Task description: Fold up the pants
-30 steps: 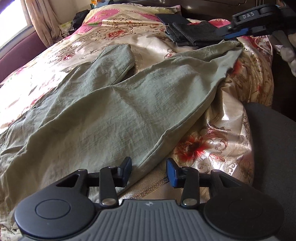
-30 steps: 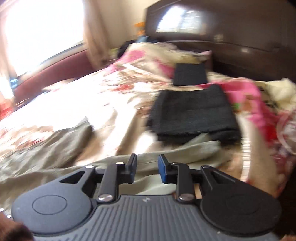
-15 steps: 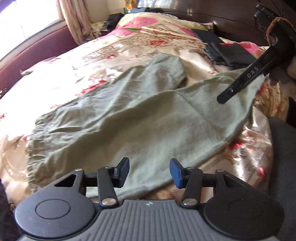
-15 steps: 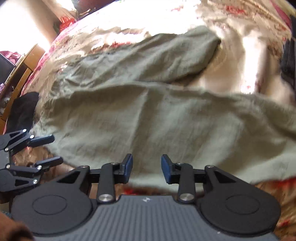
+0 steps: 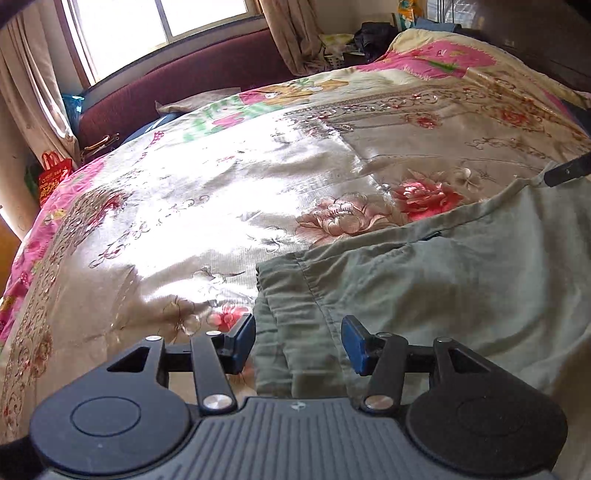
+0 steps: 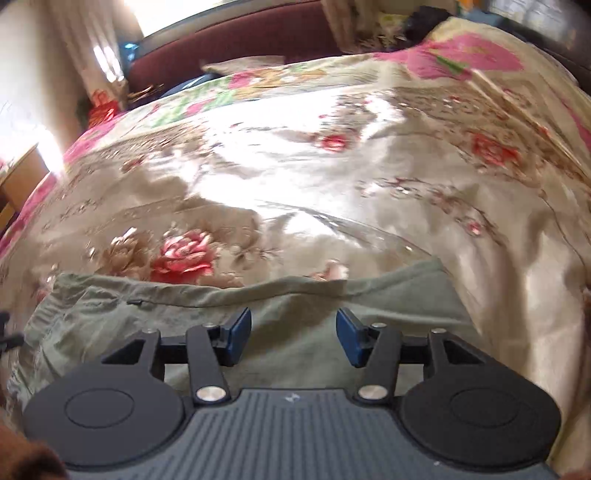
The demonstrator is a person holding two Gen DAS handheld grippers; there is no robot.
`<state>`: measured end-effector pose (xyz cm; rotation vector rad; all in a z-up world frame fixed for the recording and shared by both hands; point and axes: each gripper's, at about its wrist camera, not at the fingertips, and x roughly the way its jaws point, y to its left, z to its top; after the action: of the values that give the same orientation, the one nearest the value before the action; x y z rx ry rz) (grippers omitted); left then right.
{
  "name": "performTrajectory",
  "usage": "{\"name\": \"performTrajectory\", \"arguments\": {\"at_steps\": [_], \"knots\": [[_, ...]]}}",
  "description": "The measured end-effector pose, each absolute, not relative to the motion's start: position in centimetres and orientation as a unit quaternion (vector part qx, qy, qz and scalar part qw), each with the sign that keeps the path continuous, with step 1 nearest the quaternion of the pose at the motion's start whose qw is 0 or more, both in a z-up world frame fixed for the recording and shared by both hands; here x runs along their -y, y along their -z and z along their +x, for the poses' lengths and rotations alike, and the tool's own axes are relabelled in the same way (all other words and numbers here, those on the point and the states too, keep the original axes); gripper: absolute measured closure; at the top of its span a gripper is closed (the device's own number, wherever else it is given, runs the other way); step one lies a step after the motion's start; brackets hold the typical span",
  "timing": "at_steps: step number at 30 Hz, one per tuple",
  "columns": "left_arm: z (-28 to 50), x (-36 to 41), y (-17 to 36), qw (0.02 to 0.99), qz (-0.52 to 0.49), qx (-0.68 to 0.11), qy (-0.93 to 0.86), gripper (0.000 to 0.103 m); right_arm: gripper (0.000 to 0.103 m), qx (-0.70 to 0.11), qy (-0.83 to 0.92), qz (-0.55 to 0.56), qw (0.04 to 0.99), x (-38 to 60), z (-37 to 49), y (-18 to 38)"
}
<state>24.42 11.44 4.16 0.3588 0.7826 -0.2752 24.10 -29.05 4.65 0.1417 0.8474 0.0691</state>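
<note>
Olive-green pants (image 5: 461, 280) lie flat on a shiny floral bedspread (image 5: 221, 206). In the left wrist view their elastic waistband end sits just ahead of my left gripper (image 5: 298, 341), which is open and empty, jaws either side of the waistband corner. In the right wrist view the pants (image 6: 295, 295) fill the lower part of the frame, their far edge running left to right. My right gripper (image 6: 293, 338) is open and empty just over the fabric. A dark tip of the right gripper (image 5: 569, 171) shows at the pants' far edge in the left wrist view.
A maroon padded bed frame (image 5: 177, 85) and a window with curtains (image 5: 37, 92) stand beyond the bed. A red bag (image 5: 53, 177) sits at the far left. Clutter (image 5: 373, 33) lies by the far corner.
Both grippers have swung round to face the window side of the bed. The left one is now at the waistband end, the right one at the pants' long edge. Both stayed open.
</note>
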Motion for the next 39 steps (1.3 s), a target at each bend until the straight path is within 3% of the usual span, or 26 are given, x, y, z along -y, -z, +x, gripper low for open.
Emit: {"name": "performTrajectory", "arguments": {"at_steps": [8, 12, 15, 20, 22, 25, 27, 30, 31, 33, 35, 37, 39], "knots": [[31.3, -11.3, -2.4, 0.871, 0.189, -0.420, 0.170, 0.038, 0.051, -0.467, -0.179, -0.142, 0.854, 21.1, 31.7, -0.8], [32.8, -10.9, -0.8, 0.851, 0.183, -0.453, 0.192, 0.034, 0.052, -0.497, -0.204, -0.148, 0.831, 22.2, 33.0, 0.7], [33.0, -10.8, -0.1, 0.849, 0.185, -0.457, 0.193, 0.031, 0.061, -0.497, -0.198, -0.150, 0.832, 22.2, 32.9, 0.6], [33.6, -11.6, -0.6, 0.844, 0.161, -0.476, 0.189, 0.031, 0.093, -0.507, -0.199, -0.148, 0.826, 22.1, 32.2, 0.2], [33.6, -11.8, -0.8, 0.843, 0.162, -0.477, 0.190, 0.031, 0.096, -0.508, -0.196, -0.148, 0.826, 22.1, 31.9, 0.1], [33.6, -11.4, -0.7, 0.844, 0.173, -0.471, 0.188, 0.030, 0.096, -0.507, -0.194, -0.148, 0.827, 22.0, 31.7, 0.2], [33.9, -11.0, -0.5, 0.847, 0.183, -0.464, 0.182, 0.021, 0.090, -0.511, -0.199, -0.145, 0.823, 21.9, 31.7, 0.3], [34.8, -10.8, 0.1, 0.850, 0.169, -0.469, 0.170, 0.020, 0.090, -0.518, -0.200, -0.139, 0.820, 21.9, 32.1, 0.5], [34.9, -10.7, 0.2, 0.850, 0.166, -0.470, 0.167, 0.021, 0.090, -0.519, -0.197, -0.137, 0.821, 21.9, 32.2, 0.6], [35.0, -10.6, -0.1, 0.850, 0.151, -0.474, 0.172, 0.047, 0.089, -0.518, -0.192, -0.133, 0.823, 21.9, 32.3, 0.8], [34.8, -10.5, -0.3, 0.848, 0.139, -0.478, 0.181, 0.063, 0.089, -0.516, -0.189, -0.135, 0.824, 21.8, 32.2, 0.8], [34.5, -10.1, -0.4, 0.847, 0.144, -0.479, 0.178, 0.065, 0.090, -0.518, -0.178, -0.123, 0.827, 21.8, 32.2, 0.8], [34.0, -9.5, -0.8, 0.847, 0.158, -0.478, 0.173, 0.068, 0.100, -0.521, -0.168, -0.125, 0.828, 21.6, 32.1, 0.4]]}}
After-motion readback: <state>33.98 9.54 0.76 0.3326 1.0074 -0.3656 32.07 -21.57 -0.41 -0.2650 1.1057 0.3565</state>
